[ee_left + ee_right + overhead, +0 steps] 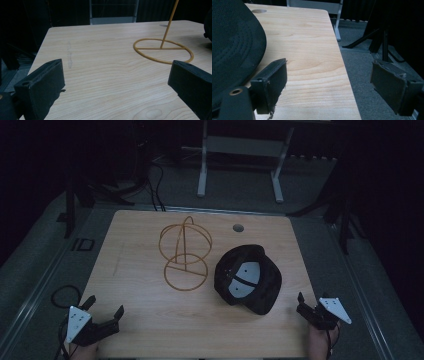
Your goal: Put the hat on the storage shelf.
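The left tool is held at the near left corner of the surface, and its two black jaws are spread wide with nothing between them. The right tool is held at the near right corner, partly past the right edge, and its jaws are spread wide and empty too. A black cap is seen lying upside down on the right half of the surface, with its white inside tags turned up and its brim toward the near right corner. The cap is found ahead and to the left of the right tool, just beside its left jaw in the right gripper view. A yellow wire stand is set upright near the middle of the surface, with a flat ring at the bottom and a round hoop on top. The stand is near the cap but not touching it. From the left tool, the stand's ring is seen ahead and to the right, well apart from the jaws. The cap is much nearer to the right tool than to the left one, so it would likely be picked up by the right tool. The brim is the nearest part to be pinched. The stand could be steadied by the left tool.
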